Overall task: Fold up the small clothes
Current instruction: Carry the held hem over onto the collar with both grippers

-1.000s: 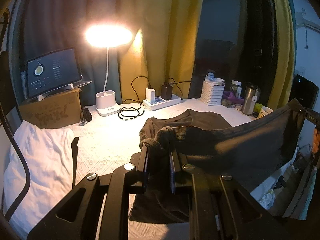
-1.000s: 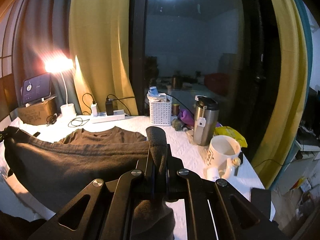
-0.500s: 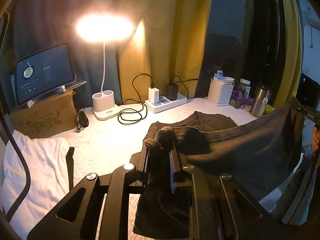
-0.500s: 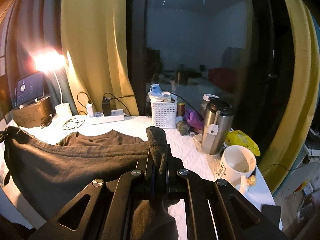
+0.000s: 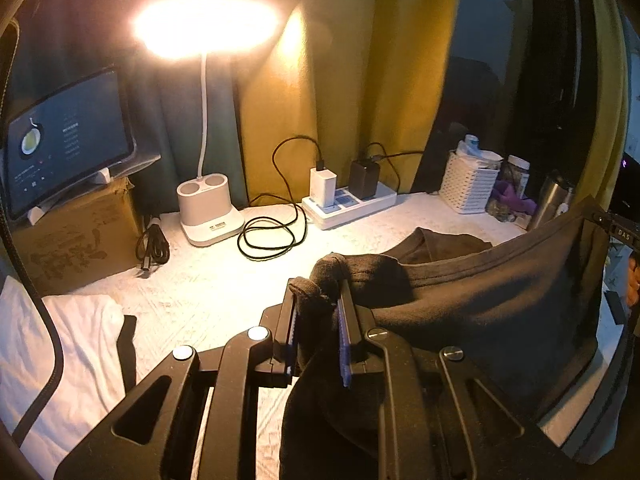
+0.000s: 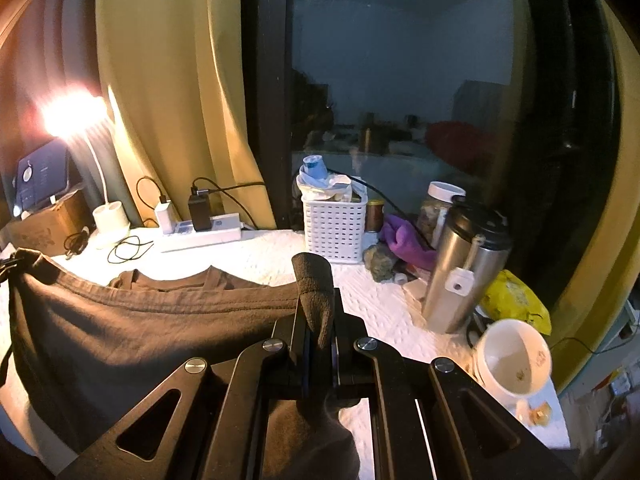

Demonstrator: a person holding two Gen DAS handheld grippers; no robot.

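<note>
A dark brown T-shirt [image 5: 500, 304] hangs stretched between my two grippers above the white table [image 5: 208, 284]. My left gripper [image 5: 318, 300] is shut on one bunched corner of it. My right gripper [image 6: 318, 304] is shut on the other corner, whose tip sticks up past the fingers. The held edge runs taut across both views, and the cloth below it sags down. The shirt's collar end [image 6: 176, 282] lies flat on the table beyond the lifted edge. In the left wrist view the right gripper shows at the far right edge.
Along the back stand a lit desk lamp [image 5: 208, 208], a tablet on a cardboard box [image 5: 76, 236], a power strip with chargers [image 5: 348, 204], a coiled cable [image 5: 272, 236], a white basket [image 6: 334, 226], a steel tumbler [image 6: 464, 276] and a white mug [image 6: 512, 356]. White cloth [image 5: 52, 352] lies at left.
Both grippers have carried the held shirt edge forward toward the back of the table; the lamp, power strip, basket and tumbler now look nearer. The grips are unchanged.
</note>
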